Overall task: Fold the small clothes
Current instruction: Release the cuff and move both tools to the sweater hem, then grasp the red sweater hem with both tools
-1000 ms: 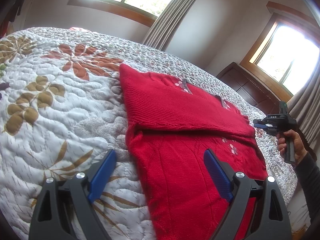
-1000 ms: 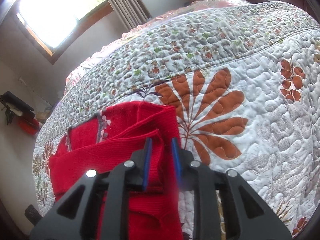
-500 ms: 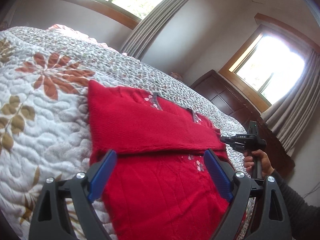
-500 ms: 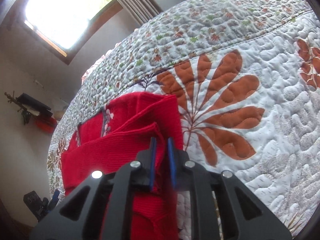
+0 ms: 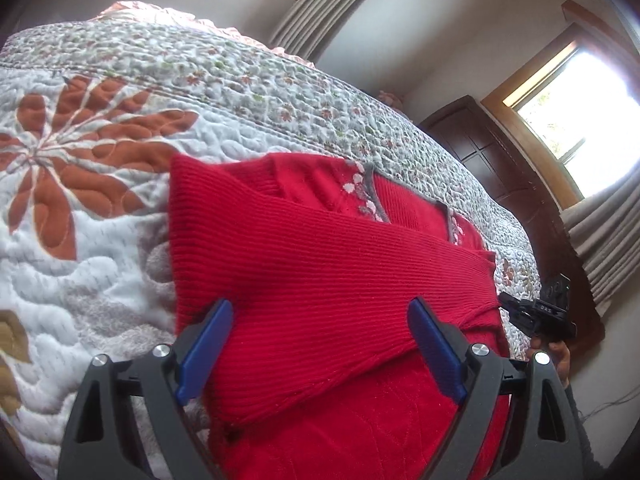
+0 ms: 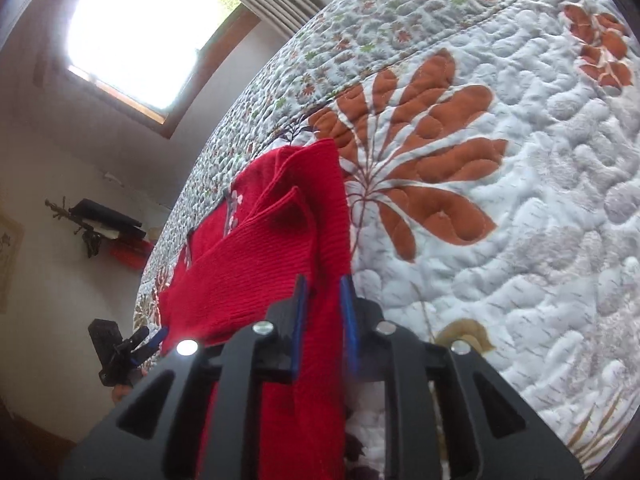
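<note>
My left tool stands spread wide, its blue pads on either side of a folded sleeve without gripping it; the pads hang just over the knit. My right tool has its pads pressed close together, pinching an edge of the red sweater between them; the cloth runs down through the narrow gap.

In the left view I see the sweater lying on the bed, the ribbed sleeve folded across its body from the left edge toward the far right. Above the sleeve, grey trim and small pale flowers show near the neck. At the sweater's right edge the right tool shows small and dark, held in a hand. I read white letters on its body, roughly "DAS", but they are too small to be sure.

In the right view the left tool appears at the lower left, beyond the sweater's far edge.

The sweater rests on a white quilt stitched with large rust-orange leaves and a band of small flowers. Beyond the bed I see curtains, a bright window, and a dark wooden cabinet.
</note>
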Demonstrator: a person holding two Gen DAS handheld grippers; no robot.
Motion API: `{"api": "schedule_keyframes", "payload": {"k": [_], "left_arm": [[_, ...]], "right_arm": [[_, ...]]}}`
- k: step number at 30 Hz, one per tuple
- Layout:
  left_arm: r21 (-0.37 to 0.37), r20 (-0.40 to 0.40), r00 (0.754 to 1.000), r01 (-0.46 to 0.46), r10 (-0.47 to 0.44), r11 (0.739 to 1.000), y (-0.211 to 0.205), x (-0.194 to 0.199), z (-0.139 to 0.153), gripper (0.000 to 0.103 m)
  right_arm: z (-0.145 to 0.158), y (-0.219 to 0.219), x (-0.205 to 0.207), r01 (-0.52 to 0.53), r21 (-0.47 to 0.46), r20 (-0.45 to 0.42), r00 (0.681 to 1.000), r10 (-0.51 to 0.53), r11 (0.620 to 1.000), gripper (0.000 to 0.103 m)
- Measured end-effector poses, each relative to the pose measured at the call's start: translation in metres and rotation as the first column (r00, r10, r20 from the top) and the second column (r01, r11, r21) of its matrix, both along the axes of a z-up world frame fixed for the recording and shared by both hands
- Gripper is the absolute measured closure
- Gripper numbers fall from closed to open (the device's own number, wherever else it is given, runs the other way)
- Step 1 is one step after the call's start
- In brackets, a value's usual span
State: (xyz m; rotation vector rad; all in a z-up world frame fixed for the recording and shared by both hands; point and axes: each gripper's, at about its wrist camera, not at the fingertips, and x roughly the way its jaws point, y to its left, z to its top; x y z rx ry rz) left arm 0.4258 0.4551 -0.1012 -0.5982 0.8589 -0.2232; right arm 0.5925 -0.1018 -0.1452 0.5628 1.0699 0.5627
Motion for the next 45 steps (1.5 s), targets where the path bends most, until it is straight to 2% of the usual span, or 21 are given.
{"api": "schedule_keyframes", "payload": {"k": [2,3,5,8,12,14,16,18,19,21,24,29,33,37,41,43,44,45], "left_arm": [[-0.039,0.022,0.999,-0.028,0.029,0.999,0.008,-0.025,0.012,0.014],[-0.044,0.039,0.998,-0.038,0.039,0.998,0.008,-0.041,0.020,0.014],[-0.037,0.075,0.996,-0.050,0.052,0.998,0.008,-0.085,0.032,0.014],[-0.040,0.088,0.993,-0.073,0.076,0.997,0.006,-0.163,0.040,0.014],[-0.036,0.070,0.993,-0.092,0.094,0.995,-0.011,-0.258,0.038,0.013],[-0.007,0.082,0.992,-0.100,0.100,0.995,-0.026,-0.299,0.036,0.011],[-0.028,0.088,0.992,-0.087,0.089,0.996,-0.039,-0.330,0.029,0.009],[-0.037,0.061,0.996,-0.068,0.070,0.997,-0.049,-0.348,0.016,0.009],[-0.046,0.047,0.996,-0.069,0.071,0.997,-0.053,-0.353,0.010,0.009],[-0.071,0.020,0.997,-0.070,0.072,0.995,-0.057,-0.361,-0.004,0.009],[-0.132,-0.043,0.996,-0.088,0.083,0.987,-0.056,-0.361,-0.030,0.009],[-0.149,-0.127,0.989,-0.091,0.072,0.985,-0.062,-0.357,-0.061,0.009],[-0.155,-0.154,0.986,-0.084,0.059,0.984,-0.064,-0.351,-0.072,0.009],[-0.161,-0.193,0.981,-0.057,0.026,0.985,-0.068,-0.341,-0.071,0.010],[-0.149,-0.225,0.974,-0.010,-0.024,0.989,-0.083,-0.337,-0.071,0.011],[-0.119,-0.231,0.972,0.014,-0.042,0.993,-0.093,-0.337,-0.071,0.011],[-0.121,-0.232,0.972,0.014,-0.042,0.993,-0.094,-0.338,-0.073,0.014],[-0.121,-0.237,0.971,0.004,-0.033,0.993,-0.094,-0.339,-0.074,0.032]], "right_arm": [[0.013,-0.017,-0.024,-0.002,0.035,0.021,1.000,0.001,0.999,0.081],[0.019,-0.025,-0.040,-0.005,0.052,0.035,0.999,0.003,0.999,0.077],[0.029,-0.043,-0.082,-0.011,0.084,0.065,0.998,0.006,0.996,0.069],[0.028,-0.062,-0.154,-0.033,0.107,0.091,0.996,0.023,0.994,0.059],[0.011,-0.068,-0.254,-0.078,0.040,0.112,0.991,0.073,0.996,0.038],[0.000,-0.068,-0.295,-0.105,0.050,0.099,0.990,0.100,0.993,0.035],[-0.014,-0.068,-0.329,-0.127,0.076,0.068,0.990,0.122,0.989,0.033],[-0.029,-0.071,-0.354,-0.138,0.105,0.042,0.990,0.134,0.985,0.033],[-0.037,-0.071,-0.361,-0.143,0.115,0.023,0.990,0.142,0.983,0.033],[-0.049,-0.068,-0.371,-0.153,0.113,-0.004,0.988,0.154,0.982,0.043],[-0.068,-0.064,-0.372,-0.160,0.103,-0.030,0.986,0.164,0.982,0.051],[-0.093,-0.062,-0.360,-0.129,0.046,-0.061,0.989,0.132,0.991,0.051],[-0.103,-0.054,-0.346,-0.137,0.032,-0.074,0.987,0.139,0.990,0.051],[-0.099,-0.044,-0.340,-0.144,0.026,-0.077,0.986,0.146,0.989,0.050],[-0.095,-0.026,-0.342,-0.185,0.010,-0.063,0.981,0.185,0.983,0.051],[-0.098,-0.026,-0.341,-0.177,0.016,-0.067,0.982,0.177,0.984,0.053],[-0.101,-0.028,-0.340,-0.170,0.028,-0.073,0.983,0.171,0.985,0.055],[-0.102,-0.030,-0.339,-0.163,0.040,-0.077,0.983,0.165,0.986,0.059]]}}
